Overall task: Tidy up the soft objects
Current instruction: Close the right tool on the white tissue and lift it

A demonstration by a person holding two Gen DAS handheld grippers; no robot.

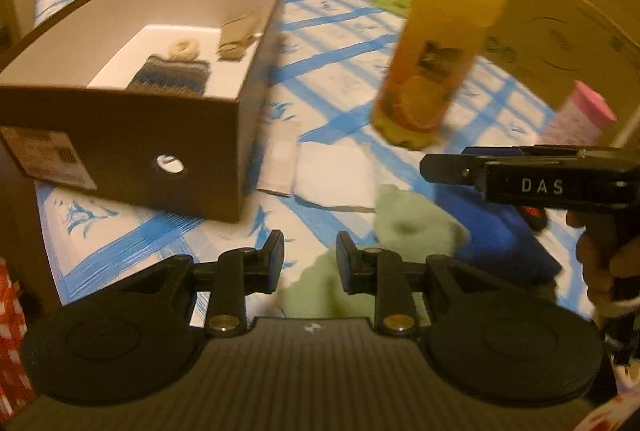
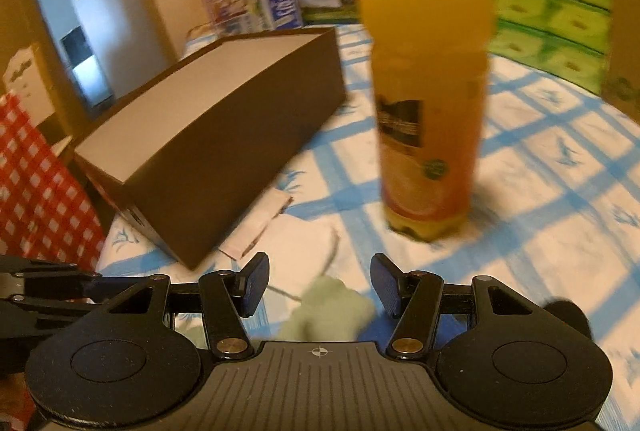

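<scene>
A pale green fluffy cloth point(image 1: 408, 219) lies on the blue-checked tablecloth, just right of and below my left gripper point(image 1: 310, 253). The left jaws stand slightly apart, with nothing pinched between them. My right gripper point(image 1: 436, 167) reaches in from the right above a blue cloth point(image 1: 500, 247). In the right wrist view the right gripper point(image 2: 320, 283) is open, and the green cloth point(image 2: 332, 311) lies under the gap without touching the pads. The brown box point(image 1: 120, 135) holds a blue striped knit point(image 1: 172, 75), a cream scrunchie point(image 1: 184, 49) and a tan cloth point(image 1: 236, 35).
A tall orange juice bottle point(image 2: 428, 103) stands right of the box point(image 2: 224, 135). A folded white cloth point(image 1: 332, 171) lies by the box's corner. A pink-lidded container point(image 1: 580, 111), green packs point(image 2: 552, 19) and cartons ring the far side. Red-checked fabric point(image 2: 36, 175) hangs at the left.
</scene>
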